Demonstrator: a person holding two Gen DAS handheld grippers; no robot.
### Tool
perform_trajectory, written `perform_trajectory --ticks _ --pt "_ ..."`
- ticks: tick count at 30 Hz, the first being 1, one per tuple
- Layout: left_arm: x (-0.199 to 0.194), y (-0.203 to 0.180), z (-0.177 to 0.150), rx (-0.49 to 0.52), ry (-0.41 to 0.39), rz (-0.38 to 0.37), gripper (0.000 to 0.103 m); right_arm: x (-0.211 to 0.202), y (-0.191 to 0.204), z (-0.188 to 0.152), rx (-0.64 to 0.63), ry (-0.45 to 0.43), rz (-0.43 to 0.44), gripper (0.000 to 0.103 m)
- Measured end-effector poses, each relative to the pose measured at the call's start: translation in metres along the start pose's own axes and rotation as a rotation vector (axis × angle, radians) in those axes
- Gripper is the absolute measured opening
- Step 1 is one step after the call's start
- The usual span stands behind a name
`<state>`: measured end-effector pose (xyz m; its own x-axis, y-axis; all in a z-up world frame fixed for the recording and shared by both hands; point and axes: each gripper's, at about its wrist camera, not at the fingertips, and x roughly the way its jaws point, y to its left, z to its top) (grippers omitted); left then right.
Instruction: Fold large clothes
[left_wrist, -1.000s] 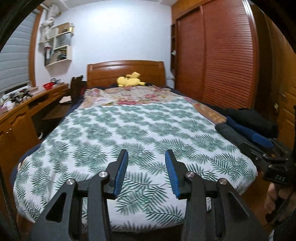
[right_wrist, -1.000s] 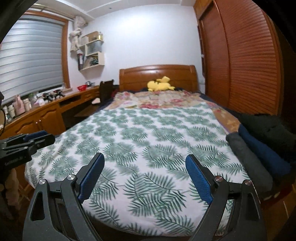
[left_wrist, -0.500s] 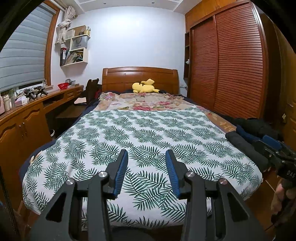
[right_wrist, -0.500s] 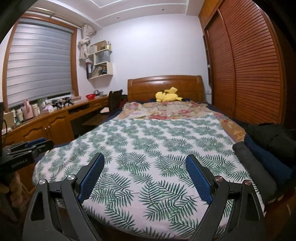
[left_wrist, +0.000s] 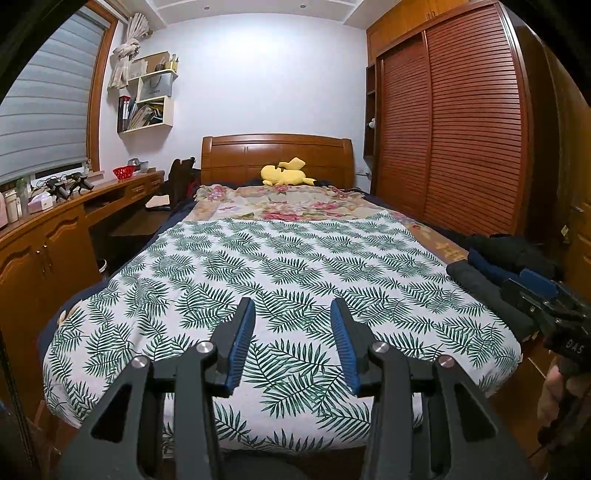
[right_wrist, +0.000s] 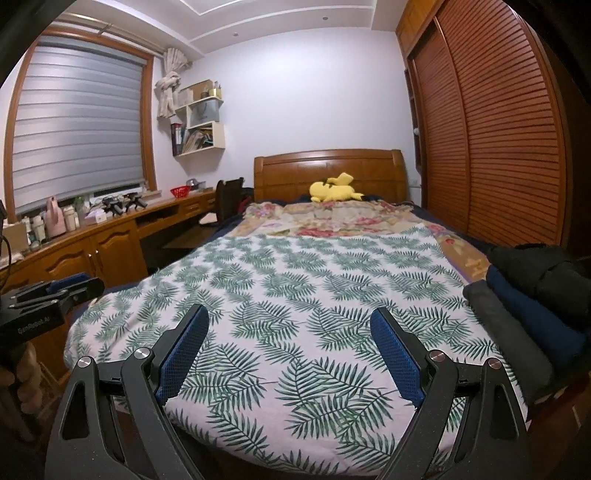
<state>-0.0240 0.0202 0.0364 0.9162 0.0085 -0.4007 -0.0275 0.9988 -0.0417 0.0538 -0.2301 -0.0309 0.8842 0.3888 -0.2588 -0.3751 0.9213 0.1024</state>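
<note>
A bed with a white, green-leaf-print sheet (left_wrist: 295, 280) fills both views (right_wrist: 295, 295). Folded dark clothes lie along its right edge: a grey roll (right_wrist: 506, 328), a navy roll (right_wrist: 535, 317) and a black pile (right_wrist: 546, 266); they also show in the left wrist view (left_wrist: 480, 284). My left gripper (left_wrist: 291, 321) is open and empty, held above the foot of the bed. My right gripper (right_wrist: 288, 328) is open wider, also empty, above the foot of the bed. Each gripper shows at the other view's edge.
A wooden desk and cabinets (right_wrist: 92, 243) run along the left wall. A slatted wardrobe (left_wrist: 461, 140) stands on the right. A yellow plush toy (left_wrist: 284, 173) lies by the headboard on a floral blanket (left_wrist: 288, 203). A chair (left_wrist: 181, 181) stands by the desk.
Both grippers have tilted upward and drawn back, so more wall and ceiling show. Their jaw openings are unchanged.
</note>
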Motion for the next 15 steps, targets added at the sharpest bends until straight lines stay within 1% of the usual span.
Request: perform_trajectory --ticks 15 --pt "0.0 -0.0006 -0.0004 -0.001 0.0 -0.002 0.042 0.0002 0.0004 -0.0008 -0.006 0.004 0.0 0.091"
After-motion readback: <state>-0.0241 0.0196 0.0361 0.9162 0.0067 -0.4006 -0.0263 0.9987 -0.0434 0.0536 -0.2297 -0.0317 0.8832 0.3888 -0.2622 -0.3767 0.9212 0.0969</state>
